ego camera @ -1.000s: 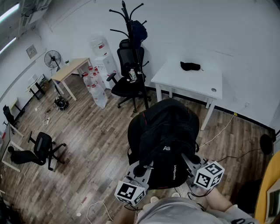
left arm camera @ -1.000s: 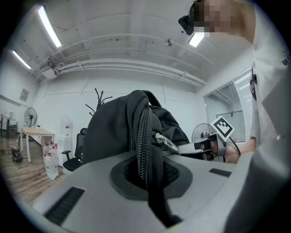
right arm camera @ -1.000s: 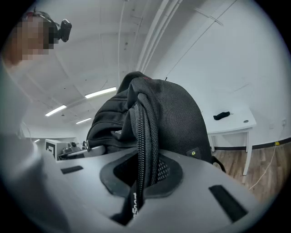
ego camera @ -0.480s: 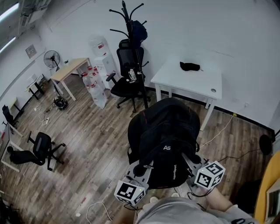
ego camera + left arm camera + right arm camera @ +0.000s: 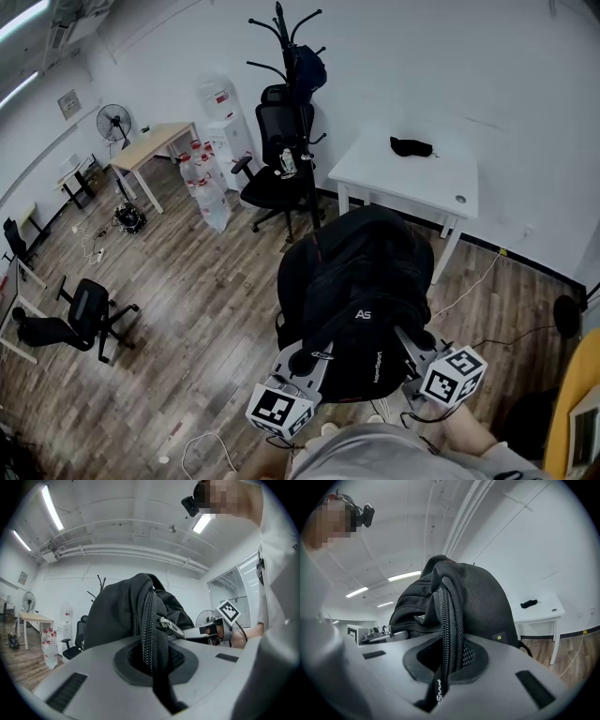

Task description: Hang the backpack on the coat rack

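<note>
A black backpack point(image 5: 361, 286) hangs in the air in front of me, held up from below by both grippers. My left gripper point(image 5: 305, 358) is shut on a zippered edge of the backpack point(image 5: 149, 620), which runs down between its jaws. My right gripper point(image 5: 412, 342) is shut on another zippered edge point(image 5: 449, 620) on the bag's other side. The black coat rack point(image 5: 292, 56) stands against the far wall, well beyond the backpack, and a dark item point(image 5: 309, 67) hangs on one of its hooks.
A black office chair point(image 5: 279, 169) stands at the foot of the rack. To its right is a white table point(image 5: 441, 183) with a small black item point(image 5: 411, 146) on it. A water dispenser point(image 5: 217, 112), water bottles point(image 5: 202, 183) and a wooden desk point(image 5: 150, 145) are on the left.
Both grippers keep the same hold on the backpack. The head view has shifted slightly, so the rack and table sit a little to the right in the picture.
</note>
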`<move>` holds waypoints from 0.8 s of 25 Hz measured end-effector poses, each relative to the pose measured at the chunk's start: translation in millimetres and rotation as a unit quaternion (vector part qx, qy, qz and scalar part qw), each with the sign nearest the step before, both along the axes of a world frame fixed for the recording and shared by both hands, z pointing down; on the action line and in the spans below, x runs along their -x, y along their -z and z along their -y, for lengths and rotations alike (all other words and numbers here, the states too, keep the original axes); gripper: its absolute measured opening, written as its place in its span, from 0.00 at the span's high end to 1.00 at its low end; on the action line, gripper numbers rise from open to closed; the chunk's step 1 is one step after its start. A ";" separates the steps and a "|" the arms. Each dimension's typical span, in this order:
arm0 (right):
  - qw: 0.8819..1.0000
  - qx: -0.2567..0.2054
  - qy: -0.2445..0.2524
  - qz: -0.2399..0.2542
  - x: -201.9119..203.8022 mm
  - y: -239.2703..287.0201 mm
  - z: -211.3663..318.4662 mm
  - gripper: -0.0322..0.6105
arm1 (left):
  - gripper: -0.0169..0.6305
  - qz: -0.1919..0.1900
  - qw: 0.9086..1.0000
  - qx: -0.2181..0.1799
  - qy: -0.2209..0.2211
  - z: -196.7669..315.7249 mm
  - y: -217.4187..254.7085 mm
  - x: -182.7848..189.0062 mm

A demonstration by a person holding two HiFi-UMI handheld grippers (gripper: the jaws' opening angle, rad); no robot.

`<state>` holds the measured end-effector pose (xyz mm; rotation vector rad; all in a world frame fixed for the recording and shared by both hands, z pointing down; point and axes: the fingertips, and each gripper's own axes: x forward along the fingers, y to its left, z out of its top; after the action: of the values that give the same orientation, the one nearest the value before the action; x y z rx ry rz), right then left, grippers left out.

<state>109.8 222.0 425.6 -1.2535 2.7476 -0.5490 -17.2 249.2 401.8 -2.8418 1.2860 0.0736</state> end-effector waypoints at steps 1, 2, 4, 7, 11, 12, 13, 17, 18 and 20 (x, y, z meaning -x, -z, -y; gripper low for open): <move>1.000 -0.001 -0.003 -0.002 2.7 0.5 -0.6 0.92 | 0.96 -0.001 1.000 -0.001 -0.002 -0.5 0.1 2.7; 1.000 -0.002 -0.005 -0.004 6.0 0.8 -1.3 0.92 | 0.96 -0.001 1.000 -0.001 -0.003 -0.9 0.5 6.2; 1.000 -0.004 -0.009 -0.005 13.2 0.3 -2.3 0.92 | 0.96 -0.001 1.000 0.000 -0.005 -2.0 0.8 14.0; 1.000 -0.005 -0.015 -0.002 22.9 -2.4 -4.9 0.92 | 0.96 0.001 1.000 -0.004 -0.011 -4.9 0.3 23.7; 1.000 -0.001 -0.020 0.004 34.0 -3.6 -5.4 0.92 | 0.96 0.002 1.000 -0.006 -0.017 -4.1 2.9 34.7; 1.000 0.001 -0.020 0.004 35.8 -3.5 -5.2 0.92 | 0.96 0.002 1.000 -0.006 -0.018 -3.2 3.4 36.5; 1.000 0.002 -0.019 0.005 37.1 -3.4 -4.8 0.92 | 0.96 0.002 1.000 -0.005 -0.017 -2.1 4.2 38.0; 1.000 0.003 -0.015 0.006 38.3 -5.6 3.7 0.92 | 0.96 0.004 1.000 -0.003 -0.013 7.4 1.8 39.5; 1.000 0.004 -0.014 0.005 38.1 -6.9 8.4 0.92 | 0.96 0.003 1.000 -0.001 -0.013 11.7 -0.4 38.9; 1.000 0.005 -0.011 0.001 38.2 -8.2 20.8 0.92 | 0.96 0.002 1.000 0.003 -0.012 22.9 -3.7 38.1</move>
<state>71.6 201.2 433.7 -1.2842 2.7287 -0.5624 -55.3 226.3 405.6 -2.8626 1.2531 0.0651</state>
